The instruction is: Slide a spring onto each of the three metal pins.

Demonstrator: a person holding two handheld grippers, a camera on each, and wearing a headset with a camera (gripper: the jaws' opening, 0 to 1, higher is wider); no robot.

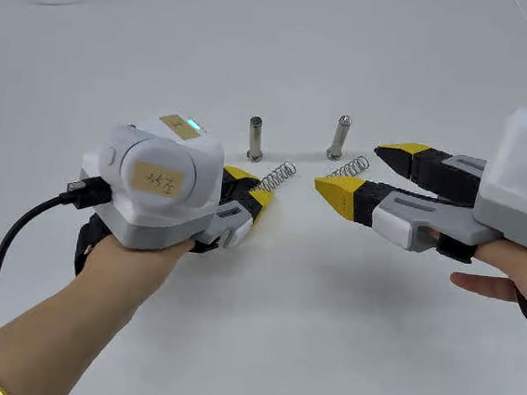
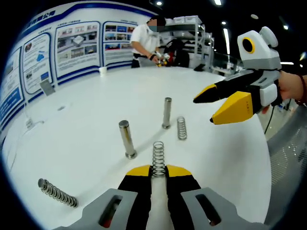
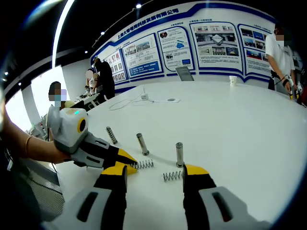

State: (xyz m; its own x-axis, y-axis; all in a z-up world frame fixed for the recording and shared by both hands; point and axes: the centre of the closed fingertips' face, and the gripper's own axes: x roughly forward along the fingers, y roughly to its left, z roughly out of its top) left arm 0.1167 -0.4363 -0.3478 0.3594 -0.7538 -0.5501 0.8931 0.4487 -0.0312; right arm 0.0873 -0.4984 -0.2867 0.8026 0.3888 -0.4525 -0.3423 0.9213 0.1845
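Looking down in the head view, the left gripper sits at the left on a white counter, its fingers closed on one end of a clamped spring that juts out past the tips. Just beyond stand a first pin and, to its right, a second pin, both upright. The right gripper comes in from the right with its fingers spread apart, and a loose spring lies on the counter between them, near the foot of the second pin.

In the left gripper view, the yellow-tipped fingers pinch the clamped spring, which points straight ahead. The first pin stands to the left of it, the second pin farther off, with the loose spring just beside that pin. A coiled piece lies flat at the lower left; whether a pin is inside it I cannot tell. The right gripper hangs with its fingers apart at the right. A person stands behind the counter.

In the right gripper view, its own fingers are wide apart, with the loose spring between the tips. The second pin stands just behind that spring, and the first pin is to its left. The left gripper holds the clamped spring level, and the coiled piece lies beyond.
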